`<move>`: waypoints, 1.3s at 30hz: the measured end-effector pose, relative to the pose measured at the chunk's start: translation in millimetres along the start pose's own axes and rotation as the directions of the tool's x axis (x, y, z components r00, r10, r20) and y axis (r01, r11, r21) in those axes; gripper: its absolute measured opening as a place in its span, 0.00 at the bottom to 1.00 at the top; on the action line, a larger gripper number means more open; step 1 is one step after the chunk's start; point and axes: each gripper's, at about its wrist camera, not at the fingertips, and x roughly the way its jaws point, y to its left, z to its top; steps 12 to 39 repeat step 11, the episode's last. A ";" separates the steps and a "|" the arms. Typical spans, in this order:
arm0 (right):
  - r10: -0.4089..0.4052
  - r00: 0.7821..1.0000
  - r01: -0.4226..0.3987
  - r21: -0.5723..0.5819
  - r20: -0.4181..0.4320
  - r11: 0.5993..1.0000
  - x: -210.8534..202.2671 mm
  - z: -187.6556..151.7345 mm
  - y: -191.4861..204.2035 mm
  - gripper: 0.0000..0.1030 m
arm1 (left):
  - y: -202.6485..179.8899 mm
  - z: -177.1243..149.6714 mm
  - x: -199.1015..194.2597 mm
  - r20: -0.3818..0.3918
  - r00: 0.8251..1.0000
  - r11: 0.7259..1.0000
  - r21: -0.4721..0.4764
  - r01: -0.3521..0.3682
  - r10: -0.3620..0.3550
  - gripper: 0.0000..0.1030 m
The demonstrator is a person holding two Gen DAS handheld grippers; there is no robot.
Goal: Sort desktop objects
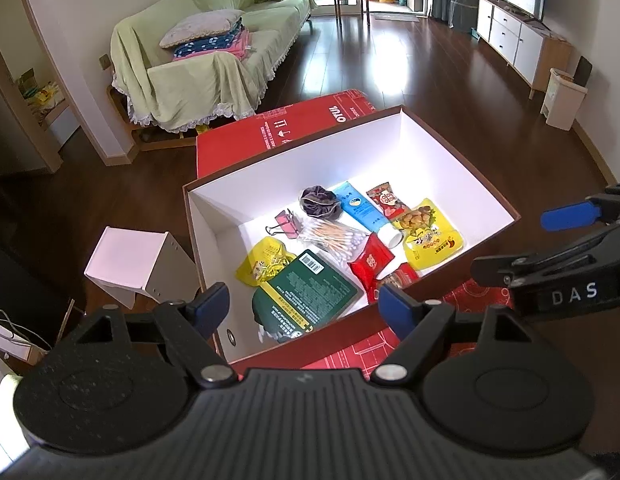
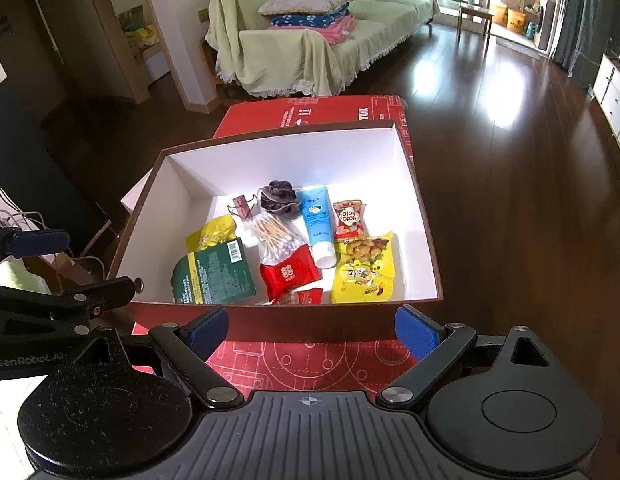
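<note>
From the left wrist camera, the left gripper [image 1: 304, 306] hangs above the near wall of a big box [image 1: 461, 168] with white insides, its two blue-padded fingers [image 1: 212, 304] spread wide and holding nothing. The box stands on a red mat [image 1: 310, 128] that covers the tabletop. Inside lie, by count: two yellow snack bags [image 1: 427, 236], one green packet [image 1: 310, 292] with a barcode, one red pouch [image 1: 369, 262], one blue tube [image 1: 363, 210] with a white cap, one small red-and-white sweet packet [image 1: 385, 198], one clear bag of cotton swabs [image 1: 333, 238], one pink binder clip [image 1: 286, 222] and one dark scrunchie [image 1: 317, 200]. A further reddish wrapper [image 1: 399, 276] sits against the near wall, half hidden, so its kind is hard to tell. The right gripper [image 1: 521, 246] reaches in from the right edge, beside the box.

From the right wrist camera, the right gripper [image 2: 311, 328] hovers just short of the box [image 2: 270, 148], fingers [image 2: 415, 330] released and empty. The same ten items show: two yellow bags [image 2: 363, 276], green packet [image 2: 216, 272], red pouch [image 2: 288, 274], tube [image 2: 319, 222], sweet packet [image 2: 349, 218], swabs [image 2: 274, 236], clip [image 2: 242, 204], scrunchie [image 2: 280, 196], and the partly hidden wrapper [image 2: 306, 298]. The left gripper [image 2: 100, 262] shows at the left edge, outside the box. Behind stands one sofa [image 2: 310, 28] draped in pale green cloth.
</note>
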 end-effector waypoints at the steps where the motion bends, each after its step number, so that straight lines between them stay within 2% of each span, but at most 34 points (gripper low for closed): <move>1: 0.000 1.000 0.000 -0.001 -0.003 1.000 1.7 0.9 -0.5 0.90 | 0.2 0.8 2.1 -0.003 1.000 1.000 -0.003 0.001 -0.001 0.77; 11: -0.002 1.000 0.002 -0.009 -0.021 1.000 13.6 5.4 -5.0 0.90 | 3.1 9.0 16.8 -0.011 1.000 1.000 -0.022 -0.019 0.018 0.77; 39: -0.002 1.000 0.002 -0.009 -0.021 1.000 13.6 5.4 -5.0 0.90 | 3.1 9.0 16.8 -0.011 1.000 1.000 -0.022 -0.019 0.018 0.77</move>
